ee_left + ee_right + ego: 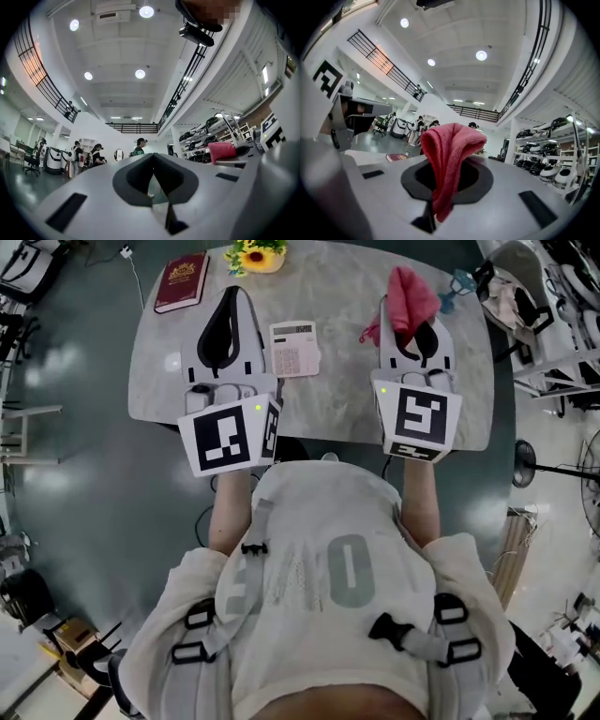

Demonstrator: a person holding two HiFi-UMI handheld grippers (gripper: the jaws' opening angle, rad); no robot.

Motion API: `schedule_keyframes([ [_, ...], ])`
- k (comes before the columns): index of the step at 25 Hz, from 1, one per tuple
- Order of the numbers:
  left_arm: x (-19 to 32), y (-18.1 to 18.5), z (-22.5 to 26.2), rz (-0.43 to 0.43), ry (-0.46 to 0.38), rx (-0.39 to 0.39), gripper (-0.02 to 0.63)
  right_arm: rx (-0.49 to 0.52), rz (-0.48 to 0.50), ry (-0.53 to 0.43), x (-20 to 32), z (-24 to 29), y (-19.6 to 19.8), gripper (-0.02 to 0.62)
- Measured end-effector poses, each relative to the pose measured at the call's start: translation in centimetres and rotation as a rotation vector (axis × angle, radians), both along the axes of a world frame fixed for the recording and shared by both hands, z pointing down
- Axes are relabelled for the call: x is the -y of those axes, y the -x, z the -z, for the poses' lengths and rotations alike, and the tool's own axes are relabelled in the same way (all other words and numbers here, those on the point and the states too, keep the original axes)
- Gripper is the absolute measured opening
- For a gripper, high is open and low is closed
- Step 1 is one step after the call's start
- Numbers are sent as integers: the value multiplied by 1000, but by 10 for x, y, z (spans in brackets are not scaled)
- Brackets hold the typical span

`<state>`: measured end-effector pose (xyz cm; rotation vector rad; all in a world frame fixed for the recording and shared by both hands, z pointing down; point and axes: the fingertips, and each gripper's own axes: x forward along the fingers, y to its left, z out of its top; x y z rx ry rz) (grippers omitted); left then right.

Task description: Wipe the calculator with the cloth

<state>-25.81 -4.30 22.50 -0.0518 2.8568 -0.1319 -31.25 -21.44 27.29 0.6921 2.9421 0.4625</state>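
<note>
A white calculator (294,348) lies flat on the marble table (347,296), between my two grippers. The left gripper (232,296) is raised just left of the calculator, its jaws shut with nothing between them. In its own view the left gripper (153,157) points out across the room with both jaws touching. My right gripper (412,315) is lifted to the right of the calculator and is shut on a pink cloth (409,292). That cloth (450,150) sticks up out of the right gripper (445,164) and folds over its tips. The cloth (221,151) also shows in the left gripper view.
A dark red book (183,280) lies at the table's far left, and a sunflower ornament (257,254) stands at the far edge. Shelving and a fan (562,465) crowd the right side. Several people stand far off in the hall (96,154).
</note>
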Motion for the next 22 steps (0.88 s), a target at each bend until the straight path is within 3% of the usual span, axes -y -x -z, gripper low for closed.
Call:
schedule_keyframes([
  [7,21,3,-1,-24,29,37,20,-59,-46,30,36,-36,-16,55],
  [22,24,17,-17,-13,12,-2,20,-69,-37,16,45,-46,-7,55],
])
